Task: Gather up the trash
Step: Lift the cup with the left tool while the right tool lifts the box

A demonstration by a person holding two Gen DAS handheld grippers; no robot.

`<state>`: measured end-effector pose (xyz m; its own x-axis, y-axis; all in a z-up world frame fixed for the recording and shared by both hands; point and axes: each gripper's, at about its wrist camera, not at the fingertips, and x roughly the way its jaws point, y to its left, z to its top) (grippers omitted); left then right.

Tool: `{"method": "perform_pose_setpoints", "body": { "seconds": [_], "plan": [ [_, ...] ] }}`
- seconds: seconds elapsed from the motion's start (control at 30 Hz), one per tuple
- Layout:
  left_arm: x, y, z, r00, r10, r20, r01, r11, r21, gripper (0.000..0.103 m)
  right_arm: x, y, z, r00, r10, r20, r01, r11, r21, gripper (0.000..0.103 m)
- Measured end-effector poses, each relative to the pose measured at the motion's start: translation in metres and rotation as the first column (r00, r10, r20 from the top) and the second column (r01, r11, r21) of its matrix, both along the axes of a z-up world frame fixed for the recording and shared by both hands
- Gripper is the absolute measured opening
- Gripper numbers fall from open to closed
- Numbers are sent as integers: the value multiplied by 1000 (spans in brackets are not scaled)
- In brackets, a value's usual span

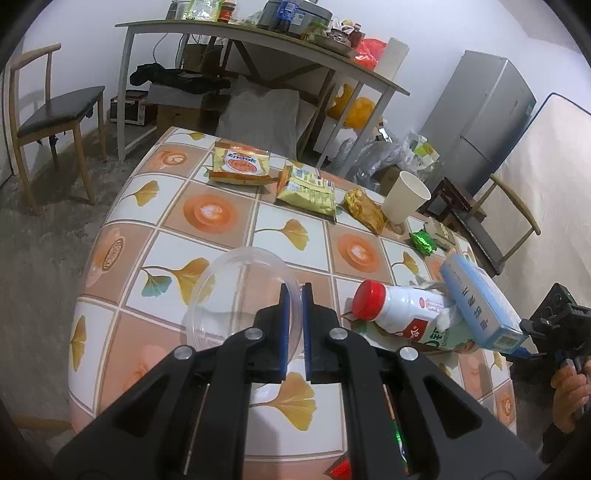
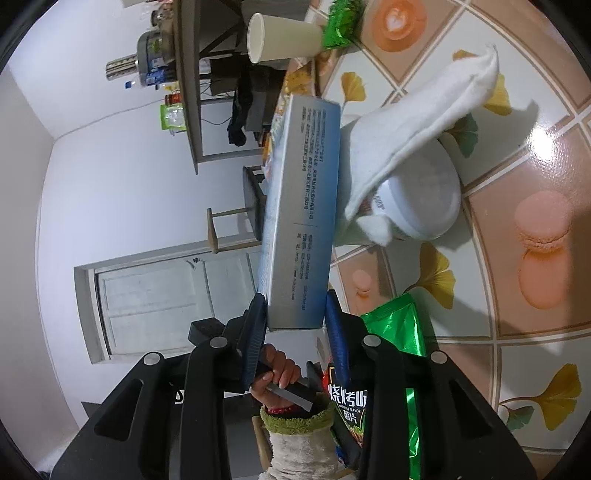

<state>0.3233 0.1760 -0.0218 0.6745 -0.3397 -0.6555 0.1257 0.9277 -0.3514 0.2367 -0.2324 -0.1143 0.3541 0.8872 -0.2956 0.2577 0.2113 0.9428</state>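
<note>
My left gripper (image 1: 294, 291) is shut on the rim of a clear plastic bowl (image 1: 240, 295) that sits on the patterned table (image 1: 207, 214). My right gripper (image 2: 295, 299) is shut on the end of a long light-blue carton (image 2: 301, 206), held tilted above the table; the carton also shows in the left wrist view (image 1: 480, 299). A white bottle with a red cap (image 1: 391, 306) lies beside it, with a white tissue (image 2: 417, 125) draped over it. Snack packets (image 1: 240, 164) (image 1: 308, 188), a paper cup (image 1: 404, 197) and a green wrapper (image 1: 424, 240) lie farther back.
A green chip bag (image 2: 399, 332) lies under my right gripper. Wooden chairs (image 1: 48, 122) stand left and right of the table. A cluttered grey desk (image 1: 258, 33) and a grey fridge (image 1: 480, 118) stand behind.
</note>
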Motion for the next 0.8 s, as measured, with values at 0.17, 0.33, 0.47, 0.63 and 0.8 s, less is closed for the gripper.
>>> {"method": "perform_pose_setpoints", "body": {
  "seconds": [0.17,0.33,0.47,0.63,0.8],
  "plan": [
    [-6,0,9,1000,0,21,0,1000,-7,5,-1,-1,10,1000,-6,30,5,1000,5,31],
    [-12,-3,16,999,-7,39,8,1000,-6,5,-5,-2,15,999,-14,45,13,1000,25,31],
    [-17,-5,22,998,-13,55,14,1000,-7,5,-10,-6,18,998,-21,58,19,999,40,31],
    [-25,-9,34,996,-22,81,23,1000,-8,5,-18,-14,27,996,-35,87,31,998,49,31],
    [-35,-18,50,992,-43,116,44,999,-2,5,-28,-24,36,992,-52,113,46,997,58,31]
  ]
}}
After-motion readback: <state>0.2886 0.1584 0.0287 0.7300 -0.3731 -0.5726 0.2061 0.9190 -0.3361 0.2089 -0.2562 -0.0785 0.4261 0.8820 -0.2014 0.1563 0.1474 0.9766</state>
